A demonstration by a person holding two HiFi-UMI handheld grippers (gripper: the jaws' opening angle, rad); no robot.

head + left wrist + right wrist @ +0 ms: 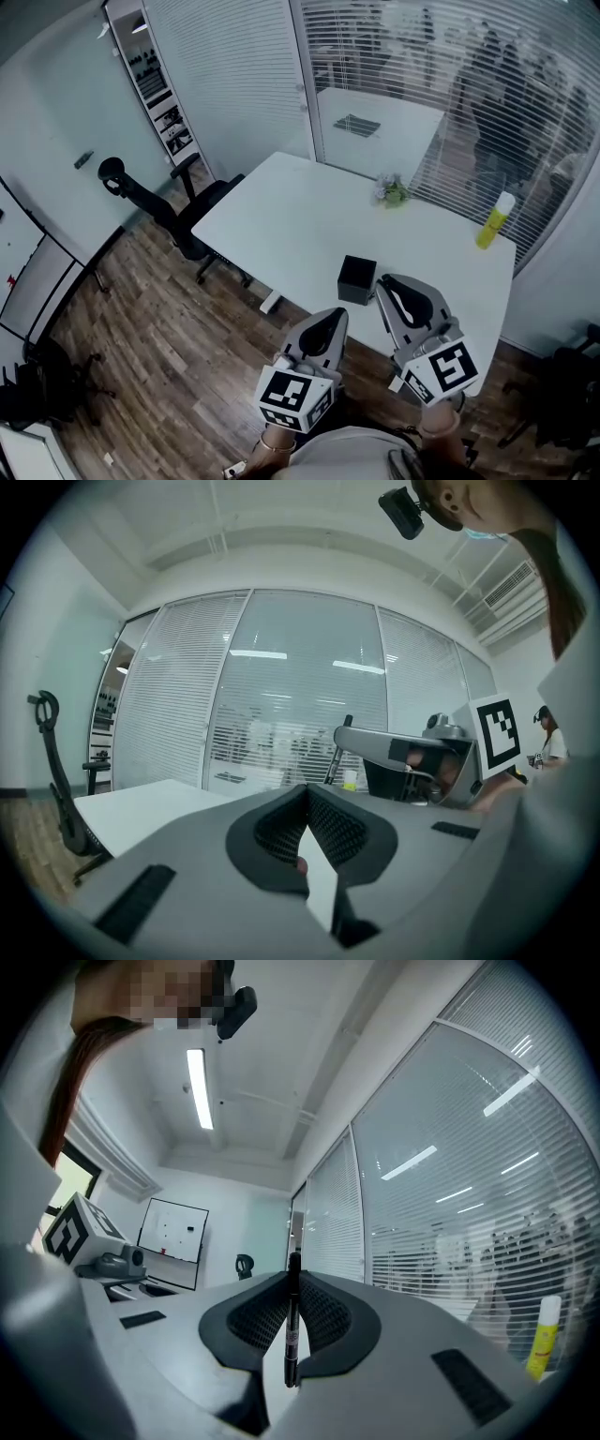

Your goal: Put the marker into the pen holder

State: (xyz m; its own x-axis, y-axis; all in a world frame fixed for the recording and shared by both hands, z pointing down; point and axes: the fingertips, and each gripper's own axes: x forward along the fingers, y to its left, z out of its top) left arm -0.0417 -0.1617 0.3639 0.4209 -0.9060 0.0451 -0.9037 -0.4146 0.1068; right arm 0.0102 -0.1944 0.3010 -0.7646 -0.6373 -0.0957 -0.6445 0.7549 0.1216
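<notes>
A black, cube-shaped pen holder point(357, 279) stands on the white table point(300, 220) near its front edge. My right gripper point(384, 281) is just right of the holder, held above the table's edge. It is shut on a thin black marker point(292, 1321), which stands upright between the pads. In the left gripper view the same marker point(339, 747) sticks up from the right gripper's tip. My left gripper point(336, 317) hangs in front of the table, below and left of the holder. Its jaws point(307, 794) meet at the tips with nothing between them.
A yellow bottle point(494, 220) stands at the table's right edge and also shows in the right gripper view point(542, 1335). A small green plant point(392, 192) sits at the far side. A black office chair point(155, 202) is left of the table. Glass walls with blinds close the back.
</notes>
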